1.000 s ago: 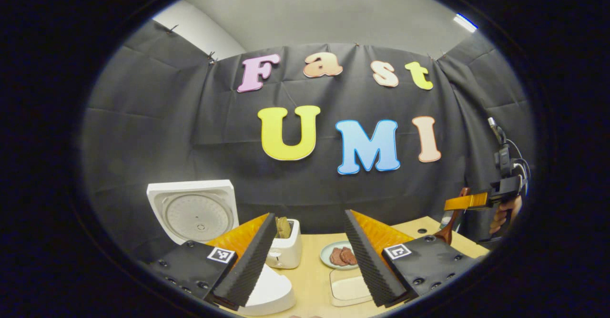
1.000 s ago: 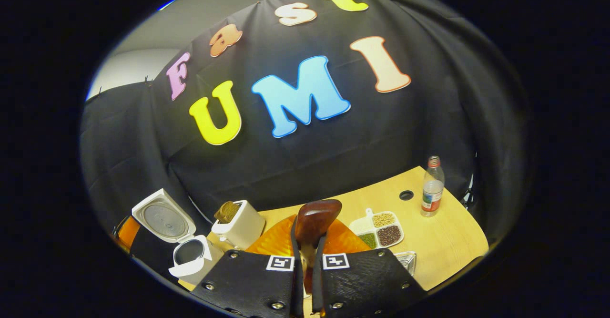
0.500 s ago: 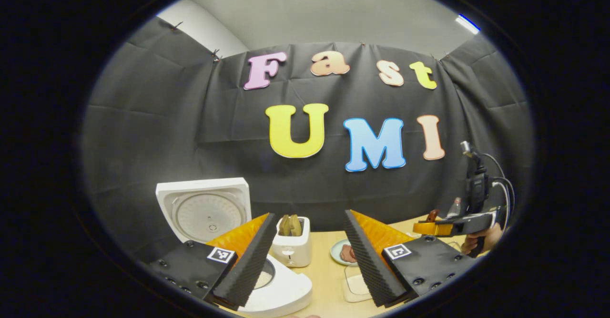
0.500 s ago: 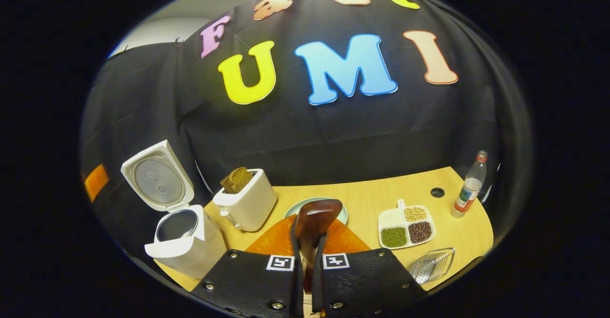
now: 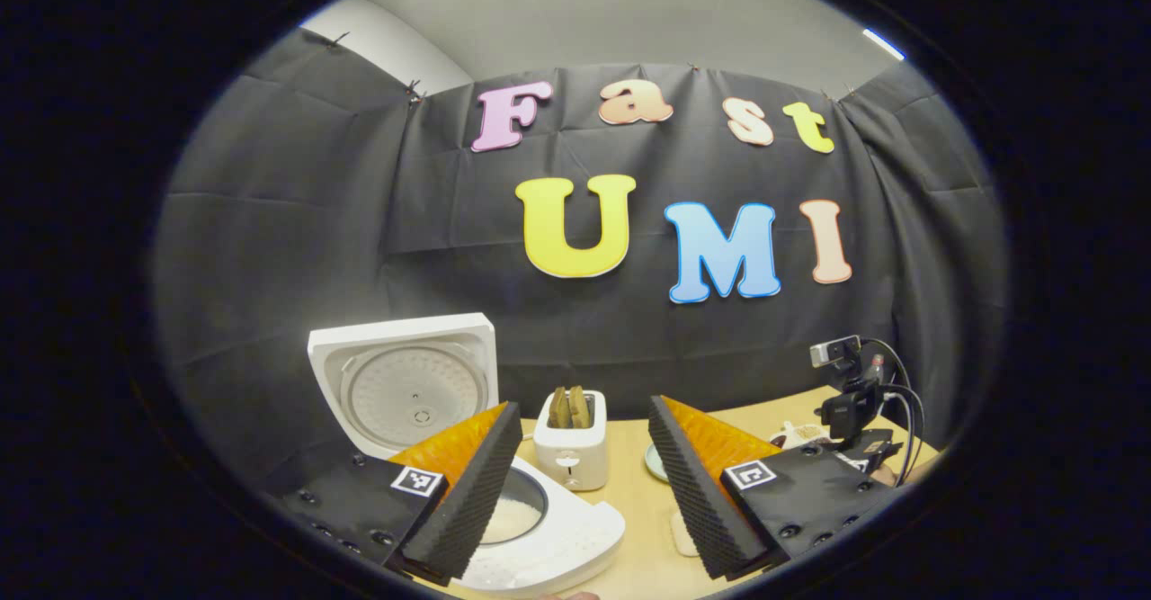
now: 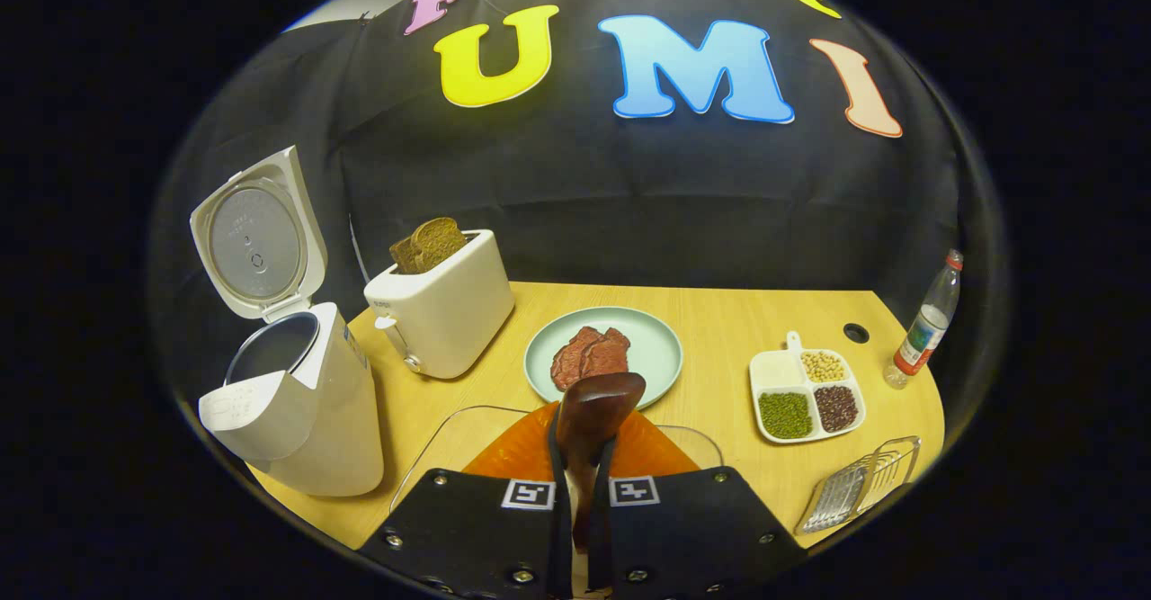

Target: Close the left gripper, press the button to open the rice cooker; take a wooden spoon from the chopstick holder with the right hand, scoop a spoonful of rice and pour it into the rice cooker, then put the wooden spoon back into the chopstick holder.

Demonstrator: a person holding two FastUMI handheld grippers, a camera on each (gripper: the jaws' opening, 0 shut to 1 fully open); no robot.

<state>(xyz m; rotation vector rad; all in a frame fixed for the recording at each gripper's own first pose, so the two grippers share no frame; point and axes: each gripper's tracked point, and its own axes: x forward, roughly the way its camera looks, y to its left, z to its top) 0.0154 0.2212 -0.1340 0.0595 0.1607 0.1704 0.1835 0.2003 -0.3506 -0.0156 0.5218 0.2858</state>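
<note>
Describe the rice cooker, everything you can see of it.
The rice cooker is white, glossy like plastic, and stands upright at the left end of the wooden table, beside the toaster without touching it. Its lid is swung fully open and stands up behind the body, showing a round grey metal inner plate. In the left gripper view white rice lies inside the dark inner pot. Nothing grips it.

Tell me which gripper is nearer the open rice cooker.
Left. The left gripper hangs right over the rice cooker, one finger across its pot. The right gripper, gripping the wooden spoon, sits off beside it.
</note>
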